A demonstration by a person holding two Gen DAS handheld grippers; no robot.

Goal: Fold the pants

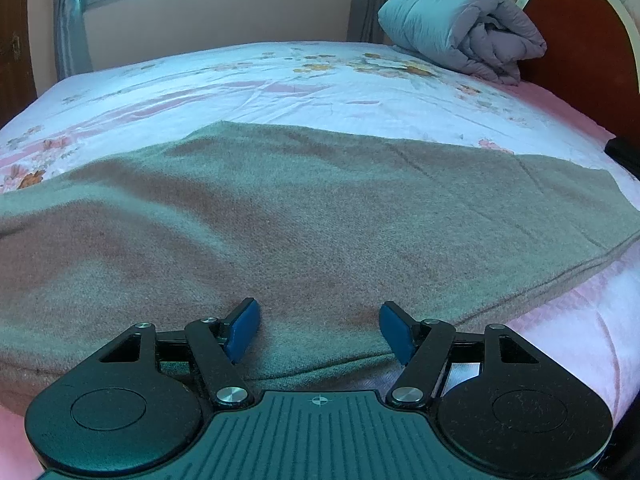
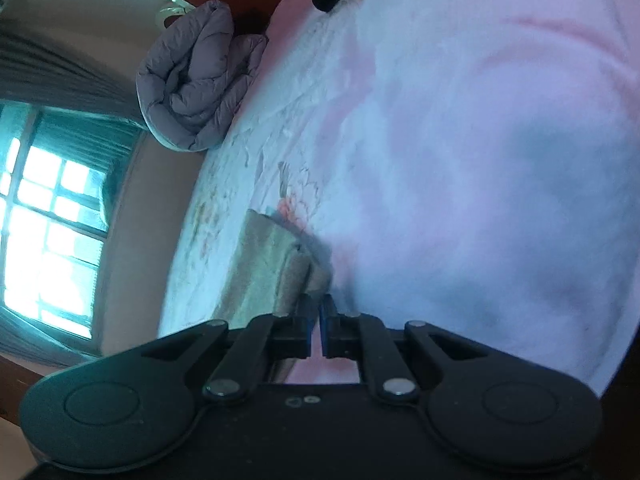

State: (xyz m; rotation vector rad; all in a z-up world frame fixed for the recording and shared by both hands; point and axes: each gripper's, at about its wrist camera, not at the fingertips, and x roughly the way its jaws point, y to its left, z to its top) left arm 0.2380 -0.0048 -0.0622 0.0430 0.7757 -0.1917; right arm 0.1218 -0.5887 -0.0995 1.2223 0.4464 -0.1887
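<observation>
Daylight from a curtained window falls across a bed (image 1: 320, 80) dressed in a pale floral sheet, with a wooden headboard (image 1: 580, 48) at one end and a rolled grey quilt (image 1: 460, 32) resting against it.

Nearest the left wrist camera, the left gripper (image 1: 319, 330) hangs with its blue pads well apart and nothing between them; they sit just over the near hem of the pants (image 1: 300, 220), and I cannot tell whether the tips touch the cloth. The jaws look spread wide enough to take a thick fold, which suggests this hand is waiting to pinch the edge below it.

The right gripper (image 2: 317, 312) is closed, its blue pads meeting with only a sliver of a gap. A bunched corner of the pants (image 2: 272, 264) sits right at the fingertips and seems pinched there, though blur keeps me from being sure how much fabric is caught. This camera is rolled strongly to one side, so the bed runs steeply up that picture.

Further out, the grey-brown pants lie spread flat across the near part of the mattress, one long edge following the bedside, the far edge reaching toward the middle of the sheet. Laid out broad like that, they seem ready for a corner to be carried over, and the fold itself does not look made yet.

A dark object (image 1: 624, 152) rests by the bed's edge near the headboard; what it is I cannot say.
</observation>
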